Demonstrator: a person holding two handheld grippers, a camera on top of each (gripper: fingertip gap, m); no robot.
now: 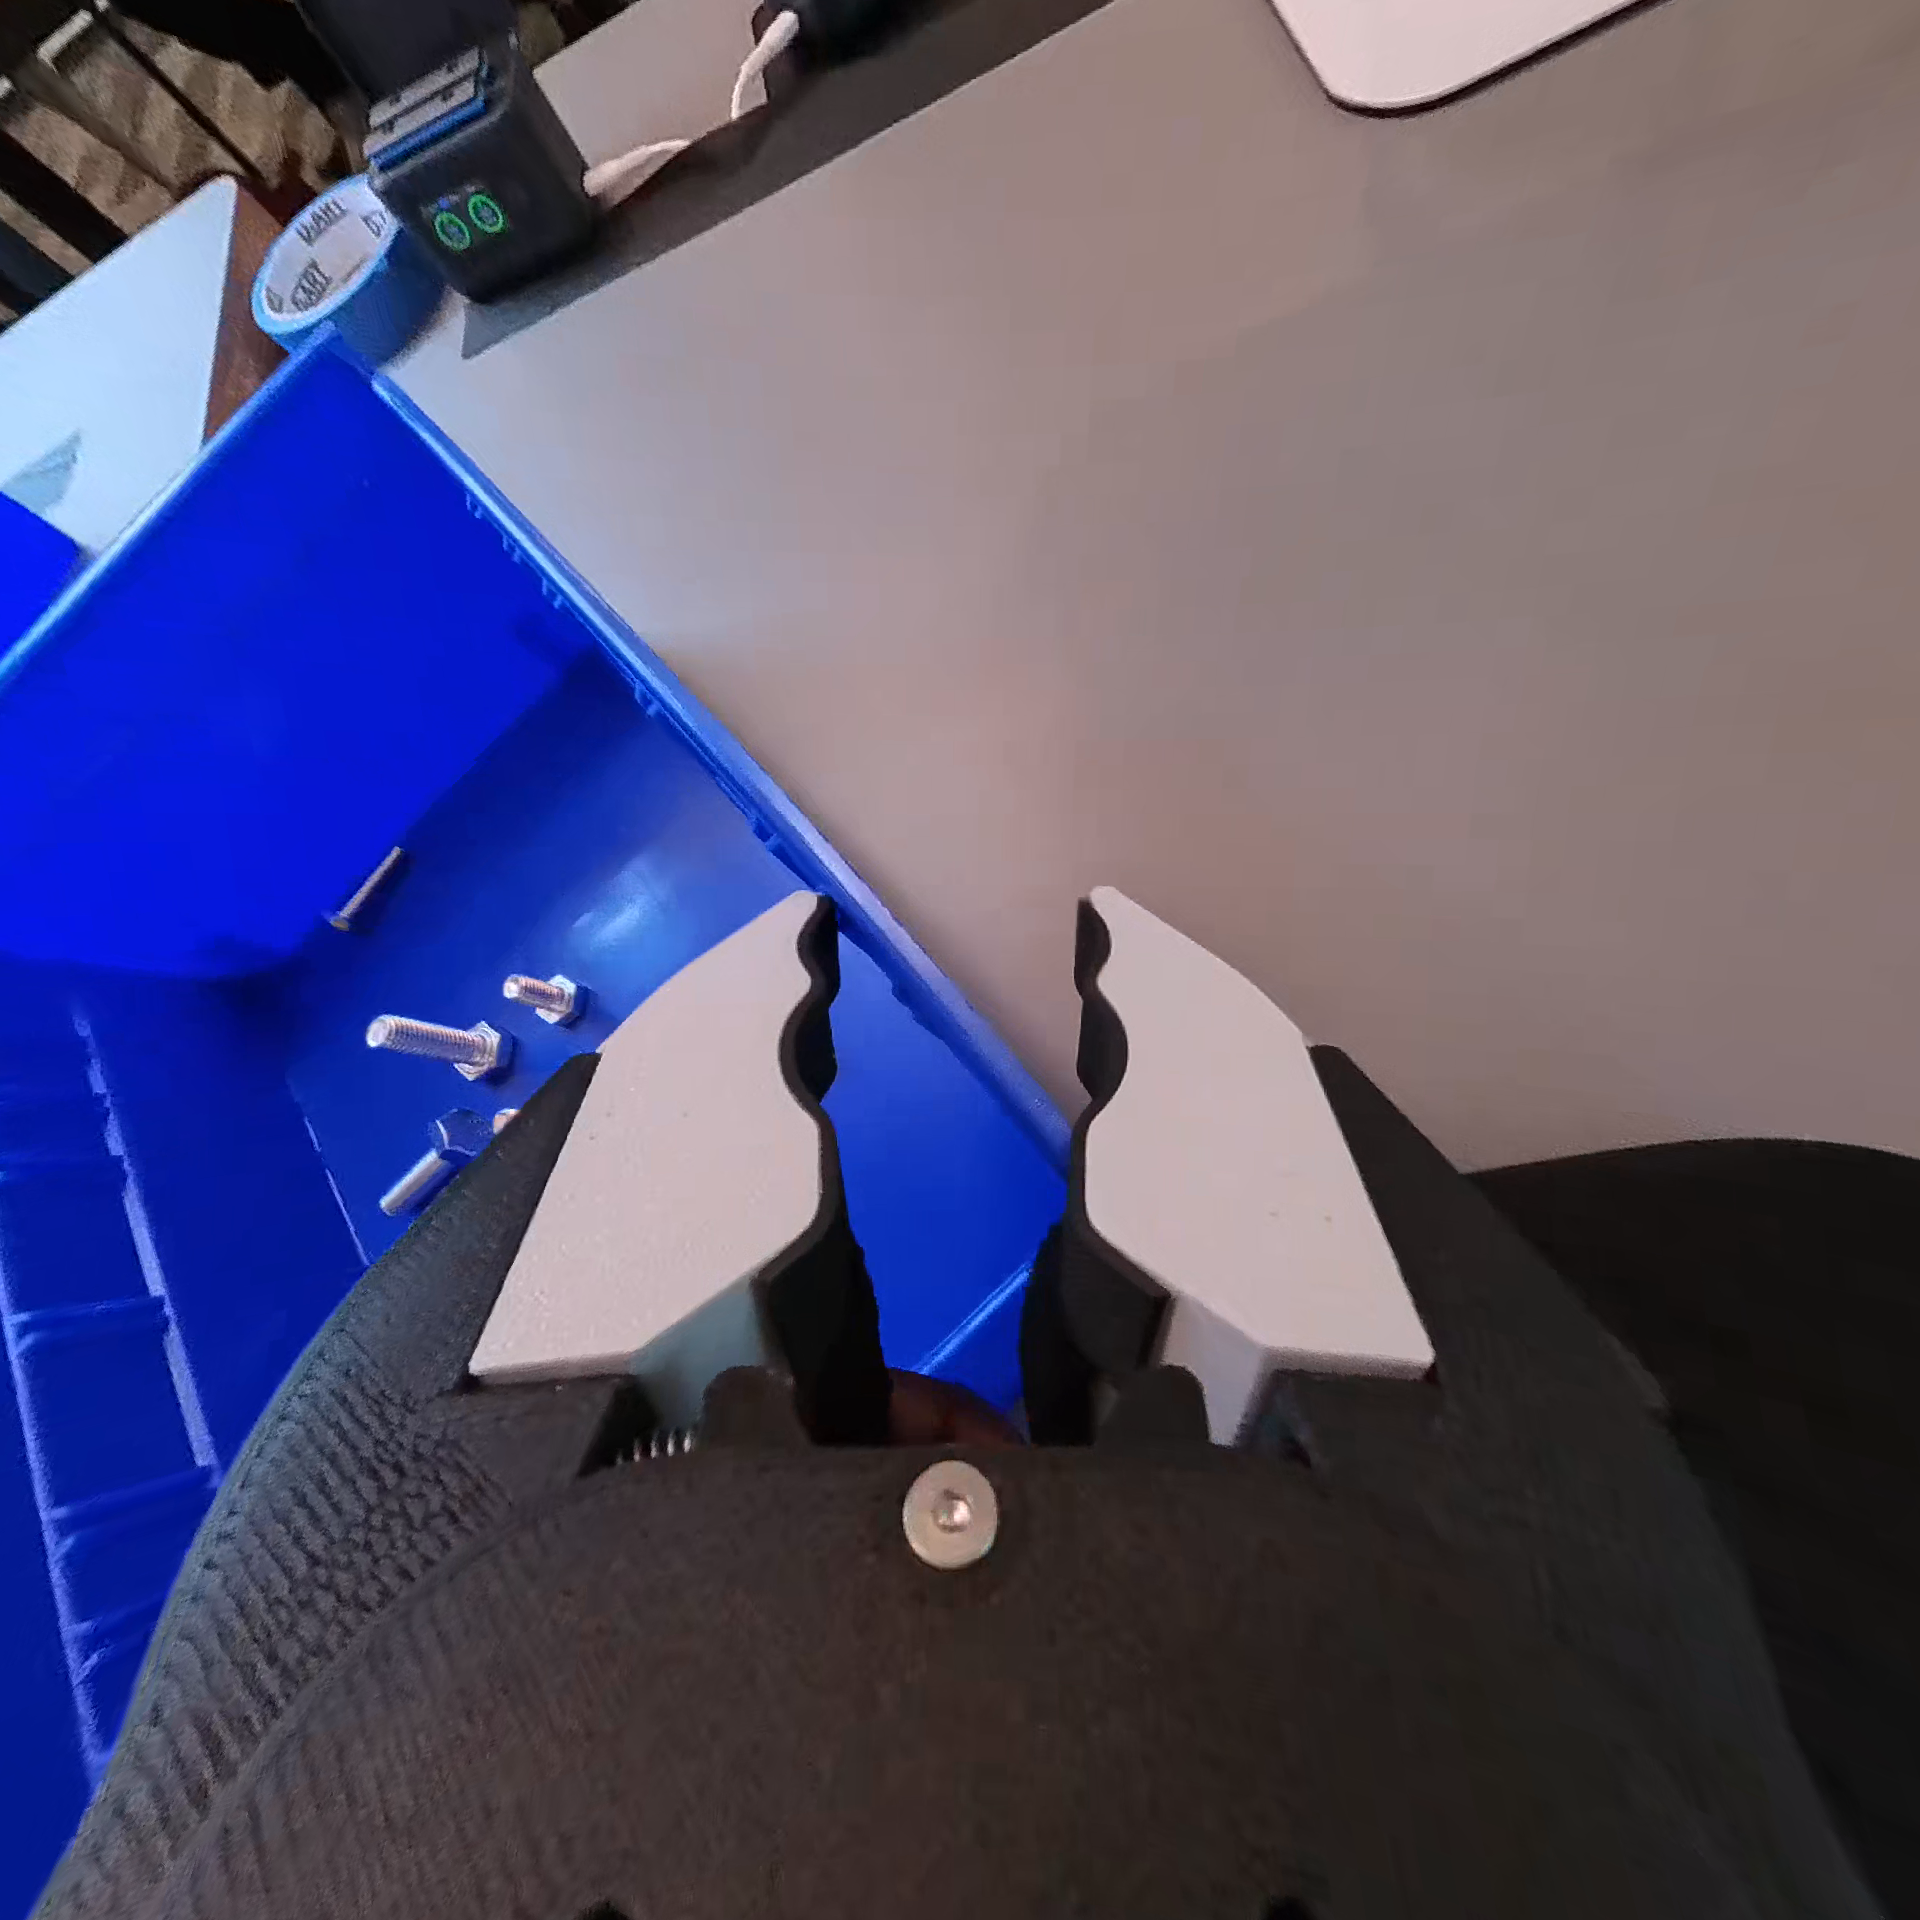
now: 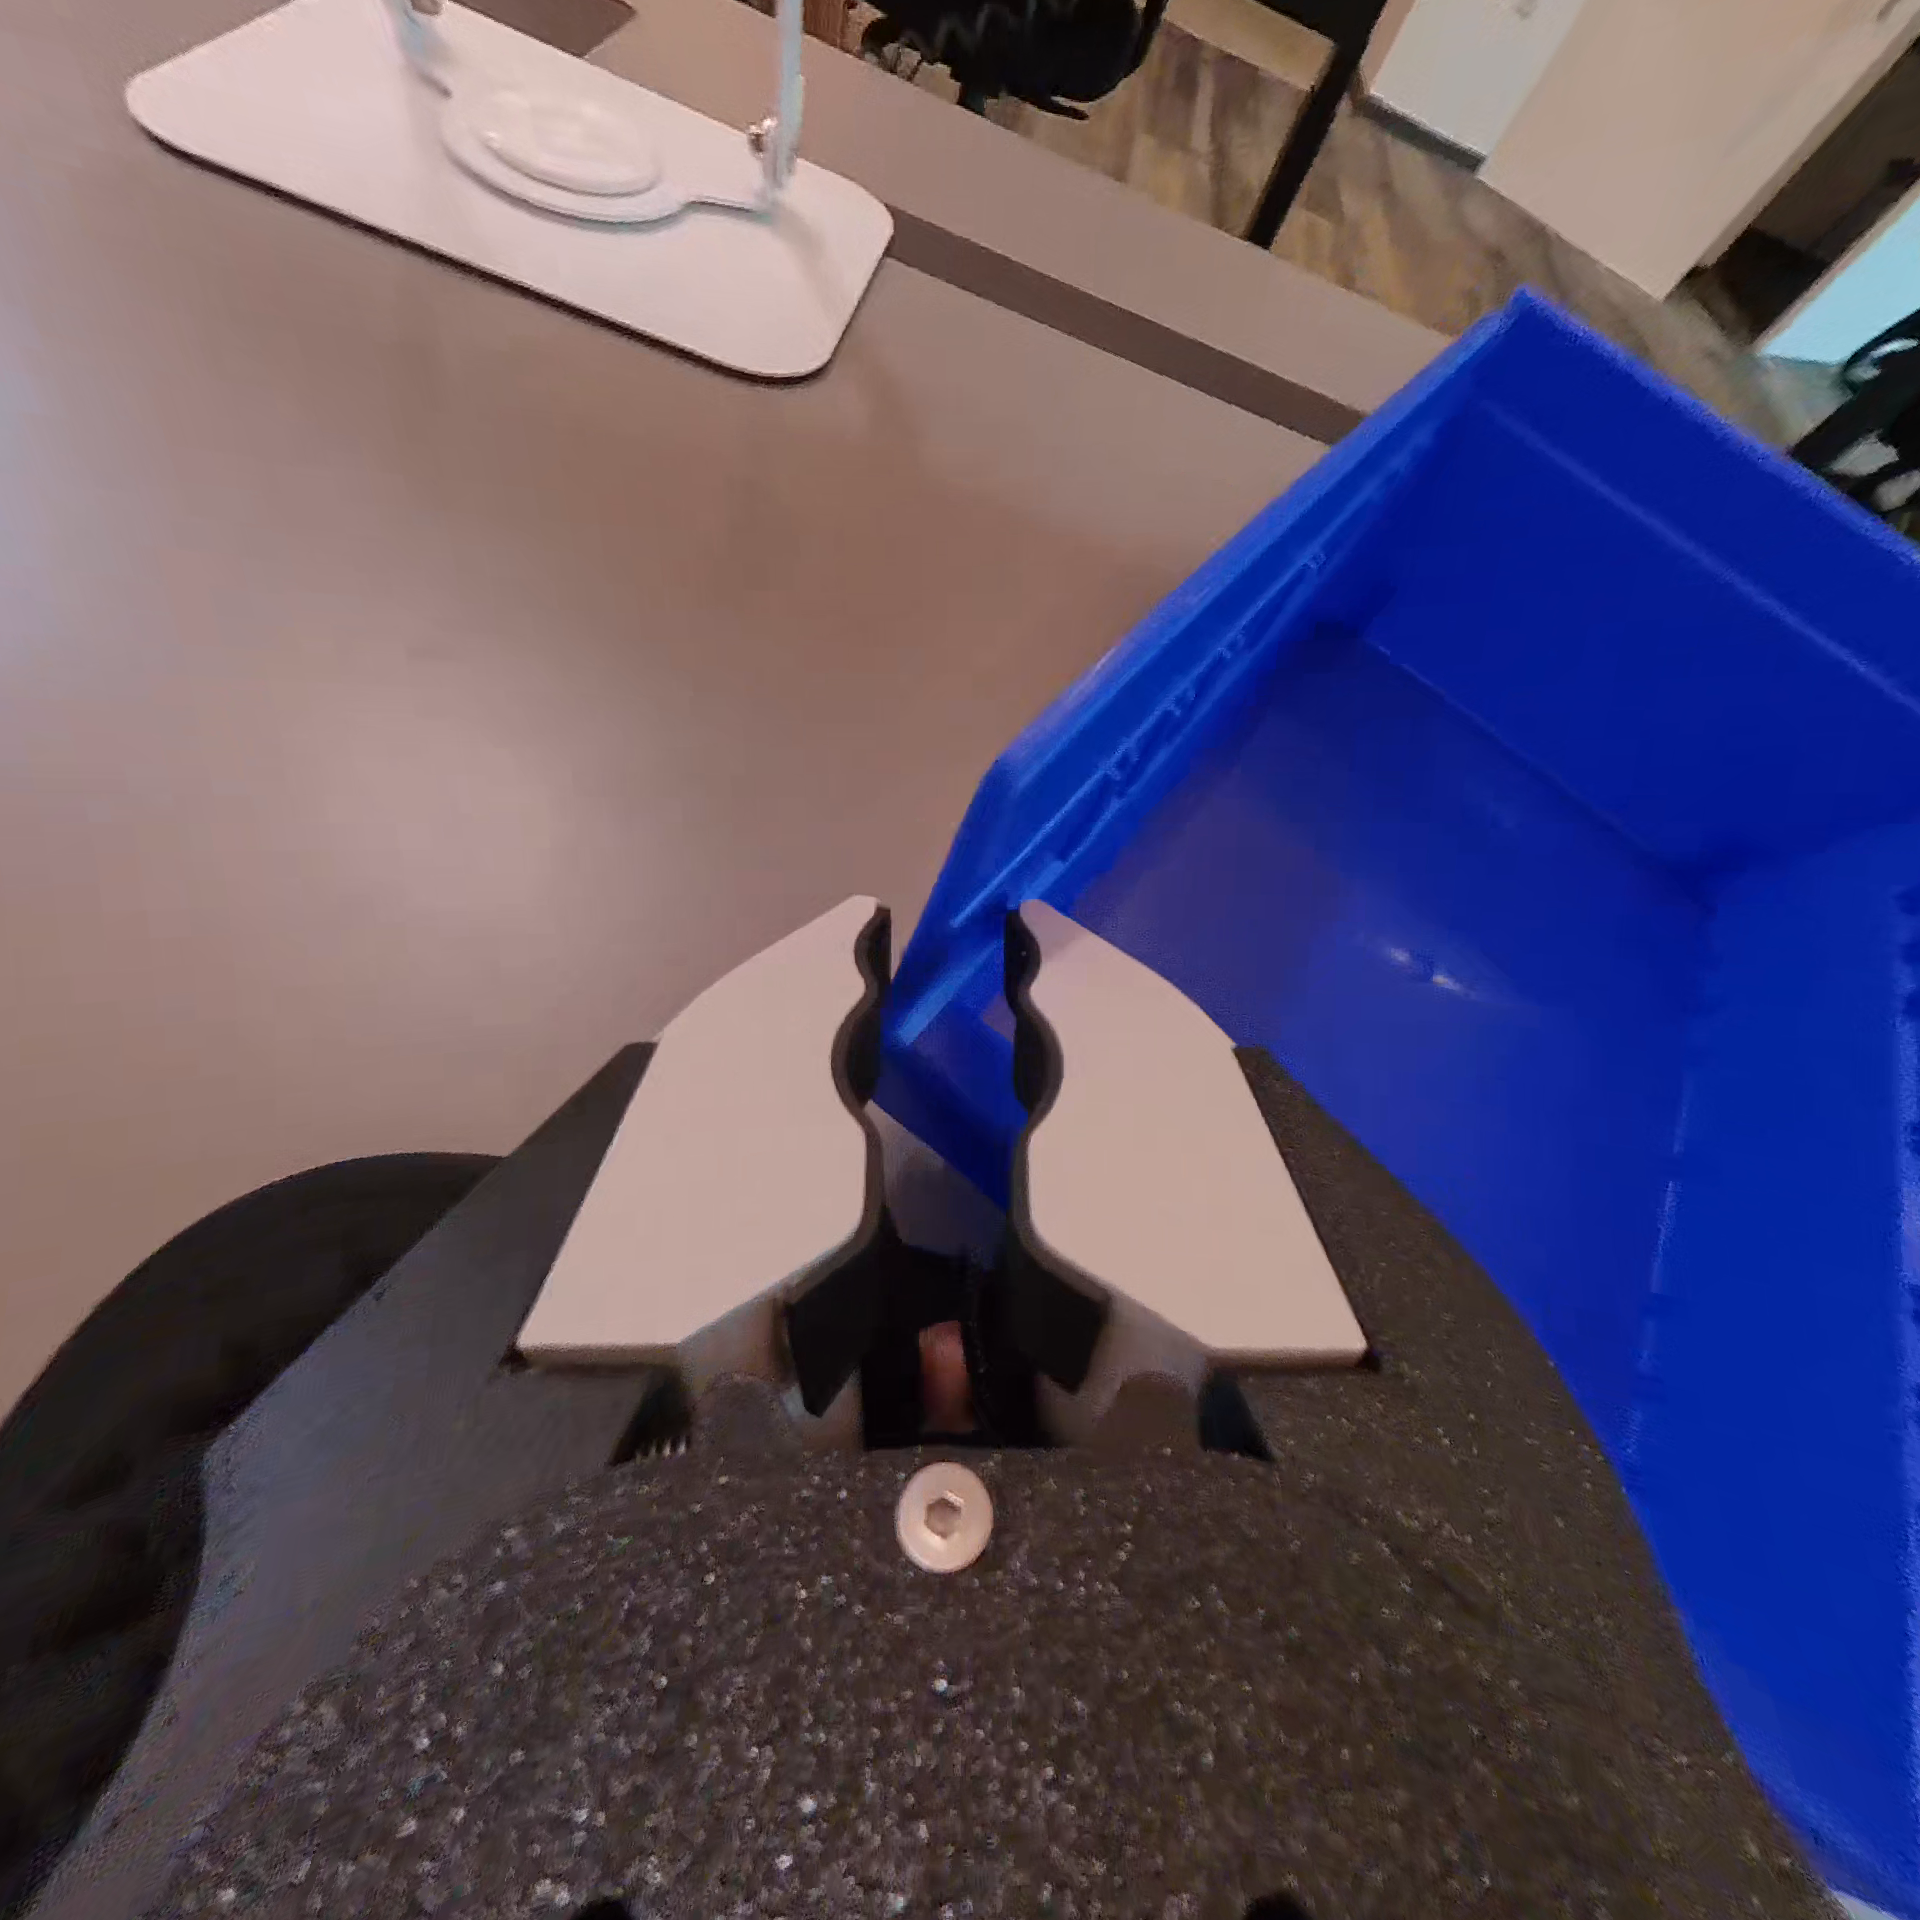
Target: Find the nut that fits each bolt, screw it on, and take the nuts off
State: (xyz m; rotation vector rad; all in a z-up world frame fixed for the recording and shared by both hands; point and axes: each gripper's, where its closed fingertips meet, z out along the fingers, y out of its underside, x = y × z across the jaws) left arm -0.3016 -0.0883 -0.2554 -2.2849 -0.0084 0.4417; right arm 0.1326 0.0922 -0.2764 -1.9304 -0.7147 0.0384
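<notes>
A blue bin [image 1: 582, 582] lies at the left in the left wrist view. Several silver bolts lie on its floor: a long one [image 1: 442, 1039], a short one [image 1: 545, 992], a thin screw [image 1: 358, 888], and one [image 1: 426, 1169] partly hidden behind my left finger. My left gripper [image 1: 956, 914] is open and empty, its jaws on either side of the bin's right wall. In the right wrist view, my right gripper [image 2: 948, 925] has its jaws narrowly apart, closed on the near corner of a second blue bin [image 2: 1507, 727]. The part of that bin's inside I can see holds nothing. No nuts show.
A grey table [image 1: 1247, 520] carries a blue tape roll [image 1: 332, 281], a black device with green lights [image 1: 478, 208] and a white cable [image 1: 644, 161] at the far left. A white flat stand base [image 2: 520, 197] sits at the back. A black rounded shape [image 1: 1683, 1299] lies near. There is about 45 centimetres between the tips of the two grippers.
</notes>
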